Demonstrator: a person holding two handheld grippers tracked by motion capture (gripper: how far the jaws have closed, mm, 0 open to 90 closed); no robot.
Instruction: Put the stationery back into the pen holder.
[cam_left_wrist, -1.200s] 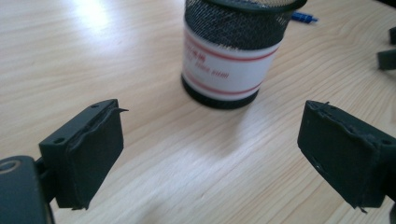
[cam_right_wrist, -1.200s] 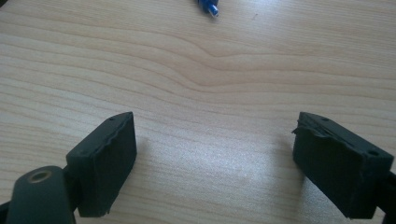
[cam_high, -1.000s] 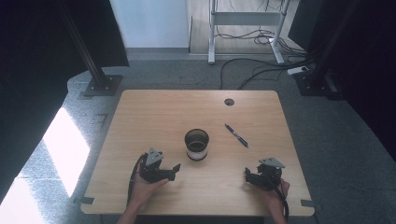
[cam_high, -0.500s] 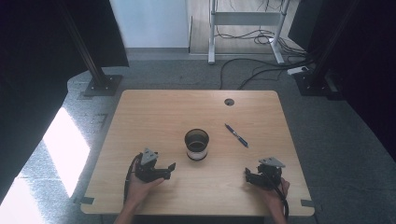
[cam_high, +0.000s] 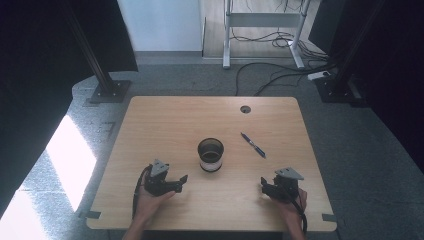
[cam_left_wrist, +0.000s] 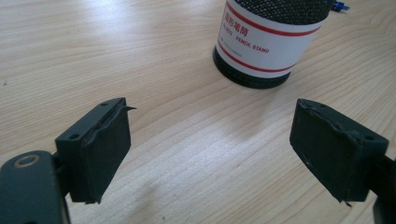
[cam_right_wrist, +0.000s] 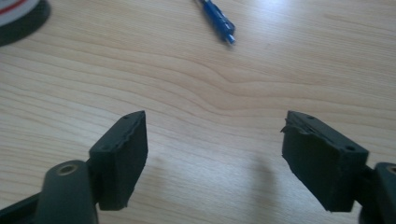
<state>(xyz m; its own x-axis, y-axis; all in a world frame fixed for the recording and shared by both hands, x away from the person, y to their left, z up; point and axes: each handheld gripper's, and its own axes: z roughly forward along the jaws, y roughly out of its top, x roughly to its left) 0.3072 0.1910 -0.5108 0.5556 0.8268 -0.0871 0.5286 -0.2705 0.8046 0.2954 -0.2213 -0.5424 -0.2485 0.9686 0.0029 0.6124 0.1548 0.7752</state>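
- When you look down from the high view, the wooden desk has a black pen cup in its middle.
- From the cup, a blue pen lies on the desk at about 2 o'clock, near the cup but not touching it.
- The left gripper sits at about 7 o'clock from the cup, held by the left hand, and its jaws point to the cup.
- The right gripper sits at about 4 o'clock from the cup, held by the right hand.
- A small round hole is in the desk at 12 o'clock from the pen.

- Next comes the left gripper view, where the left gripper has its jaws apart with only bare desk between them.
- These jaws have just been closing, but they hold nothing.
- The pen cup stands at about 1 o'clock, just past the jaws, with a white label and red lines on it.

- Last is the right gripper view, where the right gripper has its jaws wide with nothing between them.
- These jaws have just been closing a little.
- The blue pen lies at 12 o'clock, well past the jaws.
- A bit of the pen cup peeks in at about 10 o'clock.
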